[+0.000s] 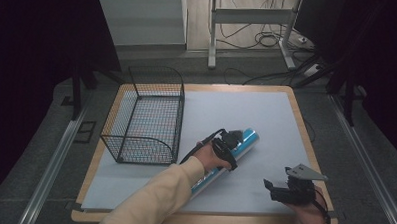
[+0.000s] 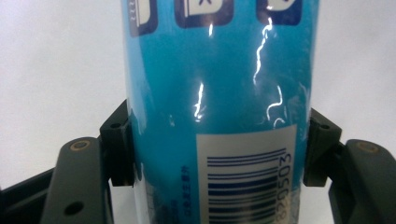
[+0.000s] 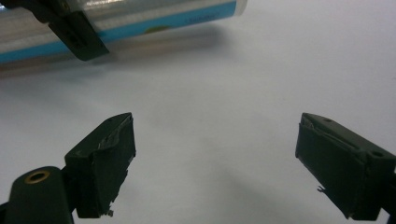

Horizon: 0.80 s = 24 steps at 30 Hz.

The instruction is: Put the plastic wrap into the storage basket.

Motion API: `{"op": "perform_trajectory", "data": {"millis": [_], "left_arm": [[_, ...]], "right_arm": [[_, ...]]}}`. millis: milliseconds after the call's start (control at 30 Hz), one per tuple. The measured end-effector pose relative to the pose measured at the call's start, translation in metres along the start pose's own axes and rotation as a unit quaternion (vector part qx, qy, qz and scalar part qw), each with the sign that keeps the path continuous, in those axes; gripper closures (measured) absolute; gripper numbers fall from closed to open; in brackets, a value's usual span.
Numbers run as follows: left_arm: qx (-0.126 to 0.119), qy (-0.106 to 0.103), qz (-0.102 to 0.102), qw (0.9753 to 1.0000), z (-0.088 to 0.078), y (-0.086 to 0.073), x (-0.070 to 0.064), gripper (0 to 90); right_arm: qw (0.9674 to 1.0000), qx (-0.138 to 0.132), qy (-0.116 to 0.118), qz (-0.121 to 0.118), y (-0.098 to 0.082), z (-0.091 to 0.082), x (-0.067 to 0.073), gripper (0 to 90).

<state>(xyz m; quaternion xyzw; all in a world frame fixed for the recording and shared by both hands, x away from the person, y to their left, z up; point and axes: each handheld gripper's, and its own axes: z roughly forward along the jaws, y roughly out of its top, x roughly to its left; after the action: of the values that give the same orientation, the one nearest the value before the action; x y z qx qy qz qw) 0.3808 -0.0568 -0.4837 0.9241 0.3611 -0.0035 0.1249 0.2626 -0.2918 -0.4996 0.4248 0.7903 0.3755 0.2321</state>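
Nearest to the camera in the high view, the right tool (image 1: pixel 279 189) rests at the near right corner of the bench (image 1: pixel 292 98), on the white sheet (image 1: pixel 236 113) that covers it. Its 2 jaws stand spread, and in the right gripper view there is only bare sheet between them. A grey plate with 3 corners sits on top of this tool.

The left tool (image 1: pixel 234 142) is more to the middle of the bench, with a forearm in a cream sleeve (image 1: pixel 156 198) behind it. It pinches the blue tube (image 1: pixel 245 141), 1 pad on each side, as the left gripper view shows clearly. The tube lies on the sheet at a slant, from near left to far right, just right of the wire basket (image 1: pixel 146 115) and not touching it. Its far end has a pale cap.

On the tube's label (image 2: pixel 247 182) there is a white field with a barcode, and beside the bars the digits 8205503 can be read, though the first digits are cut by the picture edge. A line of small print stands left of it, too small to read. At the top of that view are 3 dark blue squares with white symbols, cut off.

The black wire basket stands on the far left part of the bench. I see nothing inside it.
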Motion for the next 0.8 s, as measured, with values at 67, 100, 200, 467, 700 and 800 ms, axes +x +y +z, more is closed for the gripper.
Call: {"op": "perform_trajectory", "data": {"millis": [67, 100, 200, 467, 700, 800], "left_arm": [[-0.004, -0.003, -0.001, 1.0, -0.004, 0.0, 0.001, 31.5], [-0.005, -0.005, -0.001, 1.0, -0.005, 0.0, 0.001, 31.5], [-0.004, -0.003, 0.004, 1.0, -0.01, -0.001, 0.002, 31.5], [-0.016, -0.002, 0.003, 0.9999, -0.026, -0.002, 0.008, 31.5], [-0.025, 0.002, 0.007, 0.9997, -0.04, -0.002, 0.011, 31.6], [-0.023, 0.004, 0.01, 0.9997, -0.045, -0.001, 0.011, 31.6]], "right_arm": [[1.0, 0.0, 0.0, 0.0, 0.0, 0.0, 0.0, 12.3], [1.0, 0.0, 0.0, -0.001, 0.0, 0.0, 0.0, 12.3], [1.0, 0.0, 0.0, 0.0, 0.0, 0.0, 0.0, 12.3], [1.0, -0.001, -0.001, -0.001, 0.0, 0.0, 0.0, 12.3], [1.0, -0.001, -0.002, -0.001, 0.0, 0.0, 0.0, 12.3], [1.0, -0.001, -0.002, -0.002, 0.0, 0.0, 0.0, 12.4]]}}
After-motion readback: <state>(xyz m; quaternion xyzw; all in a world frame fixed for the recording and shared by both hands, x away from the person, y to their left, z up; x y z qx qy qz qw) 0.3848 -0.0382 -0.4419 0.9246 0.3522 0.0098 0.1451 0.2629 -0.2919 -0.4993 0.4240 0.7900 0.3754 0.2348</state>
